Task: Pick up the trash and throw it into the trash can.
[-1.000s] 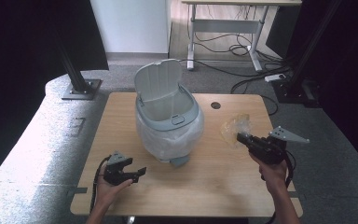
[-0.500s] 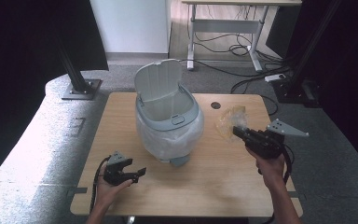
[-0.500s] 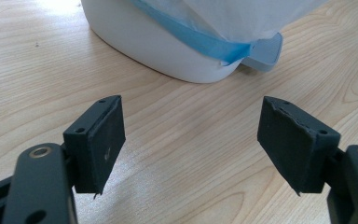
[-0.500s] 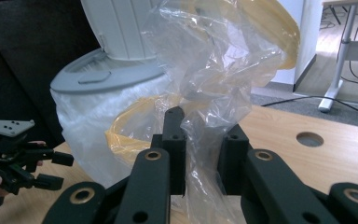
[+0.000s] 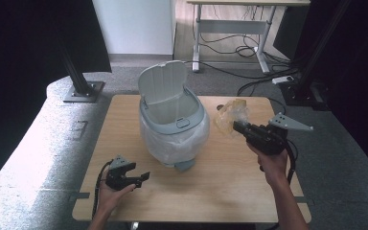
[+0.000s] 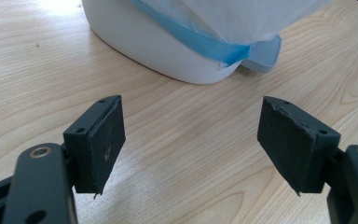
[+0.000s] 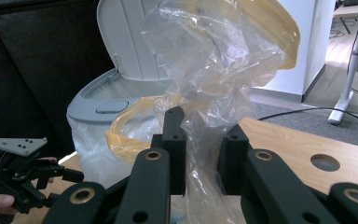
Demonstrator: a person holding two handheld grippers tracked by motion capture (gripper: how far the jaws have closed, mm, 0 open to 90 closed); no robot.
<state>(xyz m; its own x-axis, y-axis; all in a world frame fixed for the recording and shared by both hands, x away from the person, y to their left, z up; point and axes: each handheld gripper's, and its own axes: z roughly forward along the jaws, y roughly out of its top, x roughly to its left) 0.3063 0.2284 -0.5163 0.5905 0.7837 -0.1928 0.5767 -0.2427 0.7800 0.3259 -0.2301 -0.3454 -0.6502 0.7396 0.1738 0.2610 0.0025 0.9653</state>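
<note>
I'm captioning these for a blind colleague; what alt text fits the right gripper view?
Two black jaws of the right gripper pinch a crumpled clear plastic bag with a yellow band. Behind it stands a grey bin, lid raised, lined with a white bag, on a wooden table.

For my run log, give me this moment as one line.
right hand-held gripper: shut on clear plastic bag, lifted beside bin | left hand-held gripper: open, low over table | bin: lid up, lined

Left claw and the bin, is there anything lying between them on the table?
No. In the left gripper view, bare wooden tabletop runs from the open left claw to the bin base.
</note>
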